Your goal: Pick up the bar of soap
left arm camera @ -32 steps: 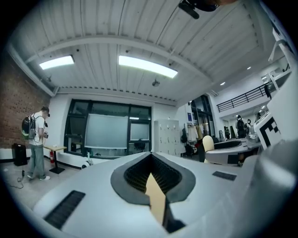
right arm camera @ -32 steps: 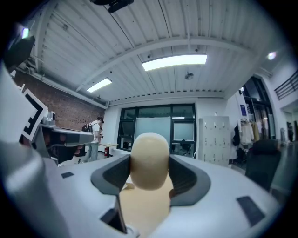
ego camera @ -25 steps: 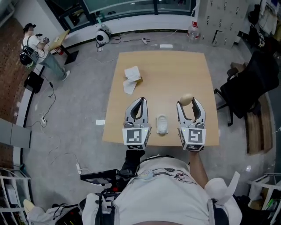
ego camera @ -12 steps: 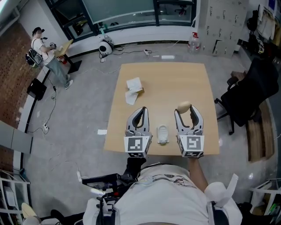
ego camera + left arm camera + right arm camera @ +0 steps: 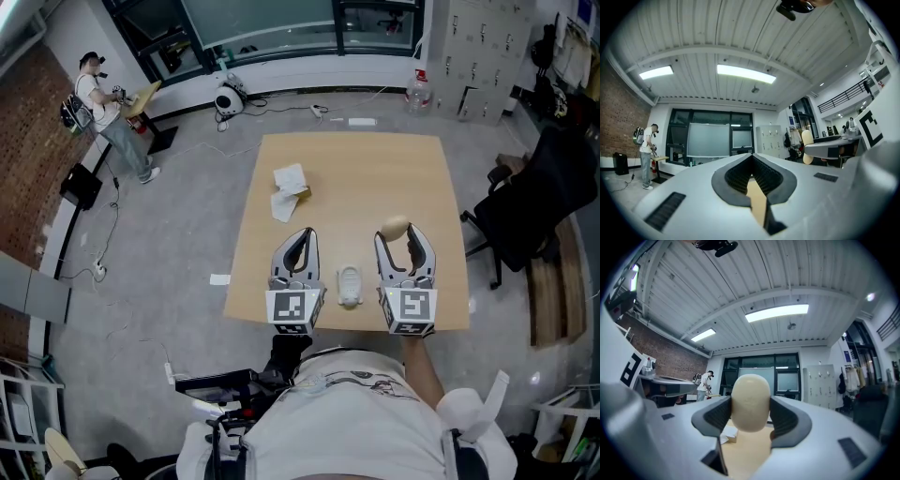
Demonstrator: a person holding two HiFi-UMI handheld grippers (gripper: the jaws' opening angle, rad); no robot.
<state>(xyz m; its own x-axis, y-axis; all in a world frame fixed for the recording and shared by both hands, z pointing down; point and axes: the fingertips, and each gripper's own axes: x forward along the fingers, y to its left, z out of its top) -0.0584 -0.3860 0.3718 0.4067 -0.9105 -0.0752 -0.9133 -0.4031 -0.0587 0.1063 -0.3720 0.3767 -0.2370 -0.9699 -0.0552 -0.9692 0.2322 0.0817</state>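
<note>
The bar of soap (image 5: 395, 227), a beige oval, stands upright between the tips of my right gripper (image 5: 405, 234), which is shut on it above the wooden table (image 5: 375, 169). In the right gripper view the soap (image 5: 750, 401) fills the gap between the jaws of the right gripper (image 5: 750, 420). My left gripper (image 5: 302, 236) hovers beside it, near the table's front edge. Its jaws meet with nothing between them in the left gripper view (image 5: 751, 176). A white soap dish (image 5: 349, 286) lies on the table between the two grippers.
Crumpled white paper with a small brown piece (image 5: 289, 190) lies at the table's back left. A black office chair (image 5: 539, 202) stands just right of the table. A person (image 5: 108, 117) stands far off at the left on the grey floor.
The head view has shifted slightly. Both grippers keep about the same places over the table, and the right one still holds the soap.
</note>
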